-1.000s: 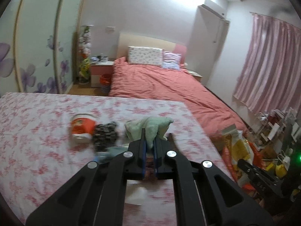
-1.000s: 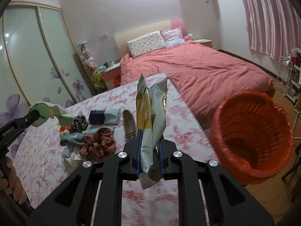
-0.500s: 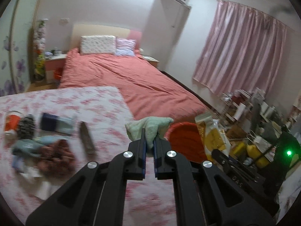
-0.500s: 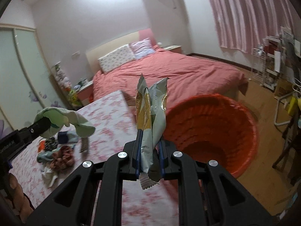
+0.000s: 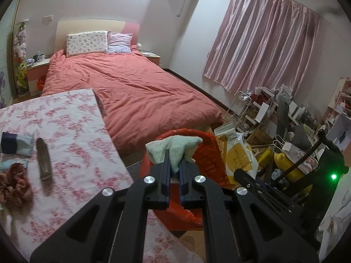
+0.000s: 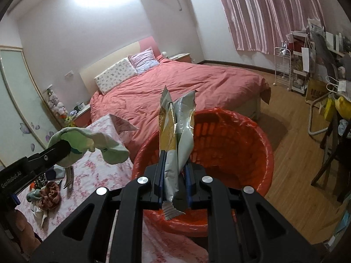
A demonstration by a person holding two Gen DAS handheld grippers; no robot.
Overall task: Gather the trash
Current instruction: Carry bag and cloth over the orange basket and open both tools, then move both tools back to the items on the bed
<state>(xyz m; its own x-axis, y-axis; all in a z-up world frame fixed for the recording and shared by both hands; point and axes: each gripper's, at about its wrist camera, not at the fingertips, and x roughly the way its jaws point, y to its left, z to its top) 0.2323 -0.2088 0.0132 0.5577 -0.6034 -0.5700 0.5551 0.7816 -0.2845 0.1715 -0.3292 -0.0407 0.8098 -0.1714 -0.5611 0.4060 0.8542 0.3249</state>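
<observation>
Presently both tongs carry a load and both face the orange bin [image 6: 237, 153], which stands on the floor against the end of the bench [image 5: 72, 131].

Right tongs [image 6: 173, 175]: clamped on a foil snack wrapper [image 6: 175, 135]. The wrapper stands upright, long axis in line with the fingers, its torn lower end hanging out below the grip. In the right wrist view the bin mouth lies directly ahead and below, and the wrapper's upper part already shows against the bin's interior. Judged the nearer of the two to a drop.

Left tongs [image 5: 174, 171]: clamped on a crumpled pale green cloth [image 5: 173, 146], which bunches past the fingertips. In the left wrist view the bin [image 5: 208, 153] lies just beyond and below the cloth, slightly to the right. In the right wrist view the cloth [image 6: 92, 144] hangs beside the near-left rim, over the bench edge and not over the opening.

Finding: the release turns on the load being above the opening. The right load appears so placed; the left needs carrying further right first.

Remaining on the bench: a brown scrunchie [image 5: 13, 184], a dark flat strip [image 5: 43, 160], a blue and white packet [image 5: 15, 145].
</observation>
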